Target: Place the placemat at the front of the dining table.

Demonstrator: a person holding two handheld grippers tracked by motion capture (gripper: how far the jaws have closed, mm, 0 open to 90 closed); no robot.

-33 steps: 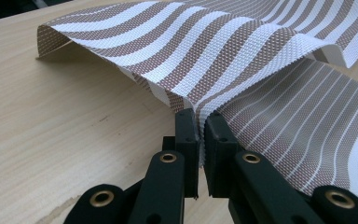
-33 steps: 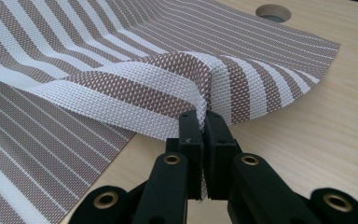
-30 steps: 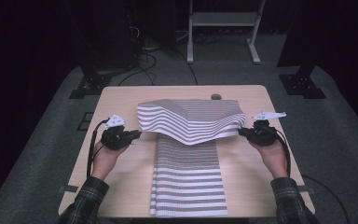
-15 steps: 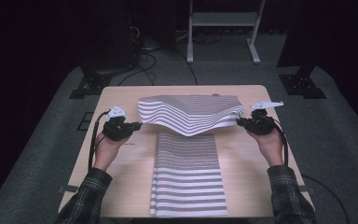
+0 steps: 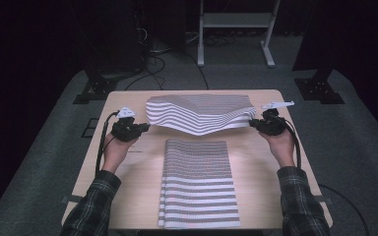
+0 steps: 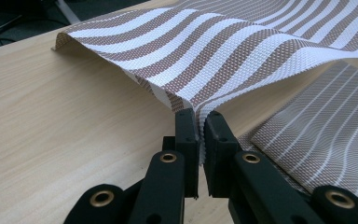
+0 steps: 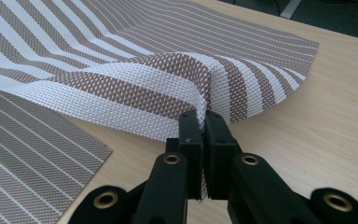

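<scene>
Jaws of left gripper (image 5: 144,127) and right gripper (image 5: 254,124) clamped tight on opposite edges of striped placemat (image 5: 199,112), lifted, sagging, over far half of table (image 5: 128,187). Not yet laid down; second mat (image 5: 199,184) lying flat nearby.

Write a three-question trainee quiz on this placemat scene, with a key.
1. True or false: the left gripper is shut on an edge of the lifted striped placemat.
2. Where does the second placemat lie? A) flat on the table, nearer the person; B) on the floor; C) draped over the right gripper.
3. Fill in: the lifted placemat sags in its ____ between the two grippers.

Key: 1 true; 2 A; 3 middle.
</scene>
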